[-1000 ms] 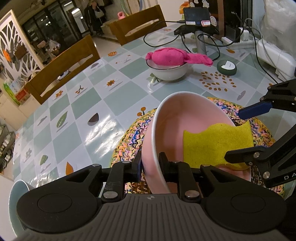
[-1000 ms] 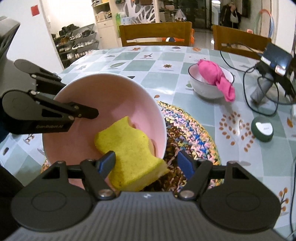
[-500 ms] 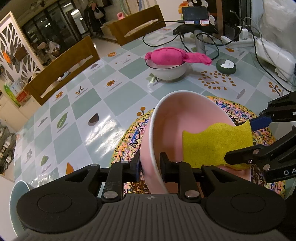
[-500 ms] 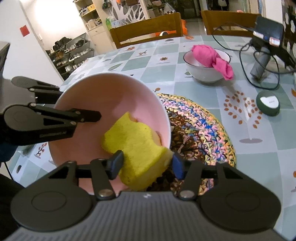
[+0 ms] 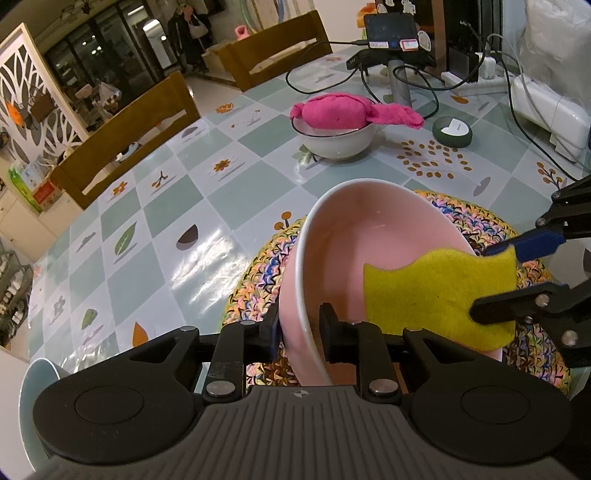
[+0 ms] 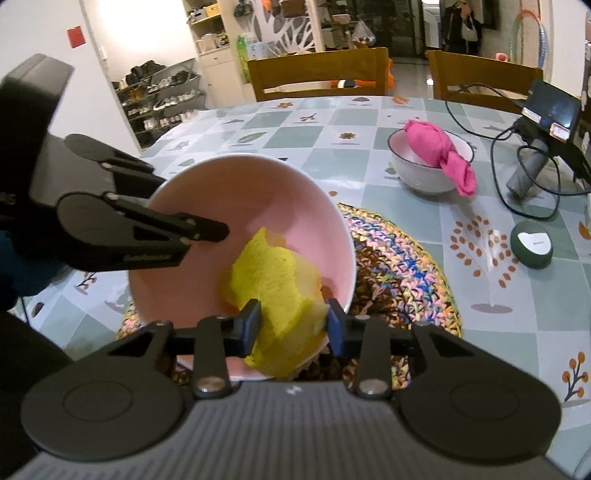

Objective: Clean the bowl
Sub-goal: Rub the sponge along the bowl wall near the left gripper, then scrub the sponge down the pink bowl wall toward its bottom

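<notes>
A pink bowl (image 5: 373, 243) (image 6: 229, 206) is tilted on its side over a braided mat (image 5: 255, 269) (image 6: 402, 258). My left gripper (image 5: 298, 330) is shut on the bowl's rim, one finger inside and one outside. In the right wrist view the left gripper (image 6: 221, 230) reaches in from the left. A yellow sponge (image 5: 439, 291) (image 6: 280, 291) lies against the bowl's lower inside. My right gripper (image 6: 293, 325) is closing on the sponge, and both blue pads dent its sides. In the left wrist view the right gripper (image 5: 495, 280) enters from the right.
A white bowl (image 5: 336, 140) (image 6: 424, 170) holding a pink cloth (image 5: 351, 112) (image 6: 439, 151) stands further back. A dark green round device (image 5: 452, 131) (image 6: 532, 245), cables and a screen on a stand (image 5: 395, 33) lie beyond. Wooden chairs (image 5: 122, 133) line the far table edge.
The right gripper's jaws have closed from wide apart onto the yellow sponge, squeezing it narrower. The left gripper and the pink bowl have stayed in place.
</notes>
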A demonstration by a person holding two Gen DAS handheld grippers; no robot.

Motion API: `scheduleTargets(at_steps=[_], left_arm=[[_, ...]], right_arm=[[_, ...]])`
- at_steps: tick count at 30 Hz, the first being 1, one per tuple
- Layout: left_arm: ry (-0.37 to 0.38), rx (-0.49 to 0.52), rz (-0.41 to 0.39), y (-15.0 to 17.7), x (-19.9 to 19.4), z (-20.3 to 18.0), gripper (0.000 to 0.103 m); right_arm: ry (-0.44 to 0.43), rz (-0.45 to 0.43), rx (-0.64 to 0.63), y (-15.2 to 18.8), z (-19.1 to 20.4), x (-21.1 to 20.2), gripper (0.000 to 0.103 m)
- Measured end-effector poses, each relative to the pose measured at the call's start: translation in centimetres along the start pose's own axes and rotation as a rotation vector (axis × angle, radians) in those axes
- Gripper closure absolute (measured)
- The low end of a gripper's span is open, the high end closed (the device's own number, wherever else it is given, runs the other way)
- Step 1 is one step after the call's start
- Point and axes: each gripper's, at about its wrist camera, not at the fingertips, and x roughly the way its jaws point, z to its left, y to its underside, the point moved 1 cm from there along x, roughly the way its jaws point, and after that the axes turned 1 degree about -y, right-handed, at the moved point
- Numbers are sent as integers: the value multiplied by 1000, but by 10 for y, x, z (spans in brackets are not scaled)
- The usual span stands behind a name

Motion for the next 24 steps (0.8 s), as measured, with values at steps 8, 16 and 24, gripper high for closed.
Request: scheduleTargets(at_steps=[8,16,24], left_arm=[[2,8,-5,1,0,-1,76],[5,9,-8,2,-1,-1,76],[6,12,-7,3,-1,-2,76]], right_arm=[[-120,10,-27,2,12,-4,65],[-102,2,-52,-6,22,8,64],[-71,9,-78,-15,25,23,78]])
